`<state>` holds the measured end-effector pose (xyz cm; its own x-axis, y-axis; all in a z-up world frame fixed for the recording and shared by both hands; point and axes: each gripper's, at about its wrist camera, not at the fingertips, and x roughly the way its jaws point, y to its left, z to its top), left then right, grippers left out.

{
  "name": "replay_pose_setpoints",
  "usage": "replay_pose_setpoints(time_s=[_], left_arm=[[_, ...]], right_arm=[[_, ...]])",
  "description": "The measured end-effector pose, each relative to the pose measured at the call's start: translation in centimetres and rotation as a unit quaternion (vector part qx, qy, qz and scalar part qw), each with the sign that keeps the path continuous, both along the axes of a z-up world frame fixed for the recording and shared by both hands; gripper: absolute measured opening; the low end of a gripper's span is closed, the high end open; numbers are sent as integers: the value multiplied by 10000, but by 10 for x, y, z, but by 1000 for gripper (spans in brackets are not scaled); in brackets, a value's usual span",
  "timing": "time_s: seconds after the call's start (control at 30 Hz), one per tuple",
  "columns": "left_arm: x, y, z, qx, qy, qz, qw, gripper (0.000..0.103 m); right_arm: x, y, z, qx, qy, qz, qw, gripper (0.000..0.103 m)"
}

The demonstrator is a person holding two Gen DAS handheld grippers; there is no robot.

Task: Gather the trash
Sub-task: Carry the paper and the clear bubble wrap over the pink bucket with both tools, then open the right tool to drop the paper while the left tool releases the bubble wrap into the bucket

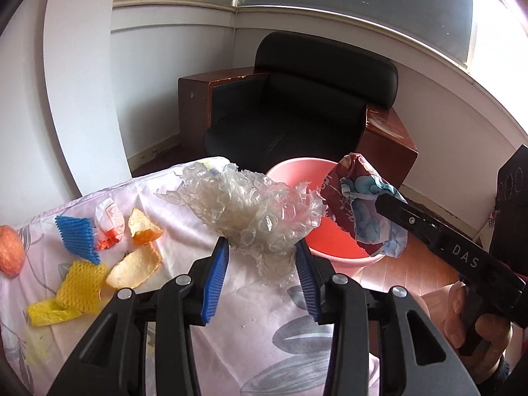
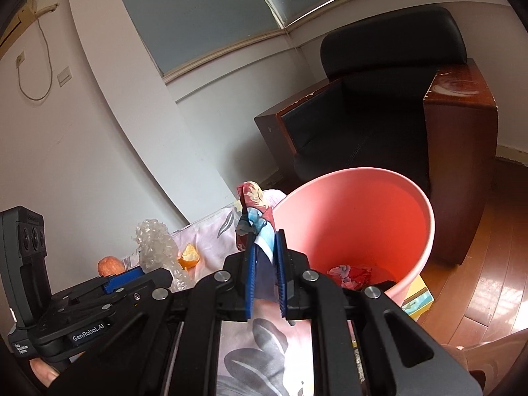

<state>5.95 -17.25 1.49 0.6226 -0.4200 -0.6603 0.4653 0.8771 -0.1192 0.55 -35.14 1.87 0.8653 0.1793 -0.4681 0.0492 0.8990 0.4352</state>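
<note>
Mid-run: two pieces in transit to pink bin [image 2: 356,217], more left.
Left tongs [image 1: 262,257] half-open clamping bubble wrap [image 1: 250,208] beside bin; right tongs [image 2: 265,260] pinching snack wrapper [image 2: 255,221] at its rim; something crumpled, probably wrappers, already inside; peels [image 1: 135,264], foam nets remain on counter [image 1: 264,330].

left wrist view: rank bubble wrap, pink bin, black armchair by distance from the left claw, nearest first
1. bubble wrap: held between the left claw pads, over the table edge.
2. pink bin: just beyond the wrap, to the right, on the floor.
3. black armchair: behind the bin, in the corner.
</note>
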Motion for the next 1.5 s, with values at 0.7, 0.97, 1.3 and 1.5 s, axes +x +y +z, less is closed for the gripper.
replay_pose_setpoints(time_s=[0.7, 0.97, 1.3, 1.5], left_arm=[[35, -74, -19, 342, 8, -419, 9985, 40], [47, -82, -29, 393, 74, -442, 9982, 42], [49, -81, -28, 366, -61, -436, 9984, 54], [46, -70, -22, 278, -94, -364, 9989, 54]], right_arm=[[24, -45, -17, -74, 207, -625, 9978, 12], [35, -55, -29, -31, 398, -711, 9967, 12], [39, -56, -34, 15, 536, -821, 9952, 12], [41, -54, -35, 29, 589, -863, 9945, 25]])
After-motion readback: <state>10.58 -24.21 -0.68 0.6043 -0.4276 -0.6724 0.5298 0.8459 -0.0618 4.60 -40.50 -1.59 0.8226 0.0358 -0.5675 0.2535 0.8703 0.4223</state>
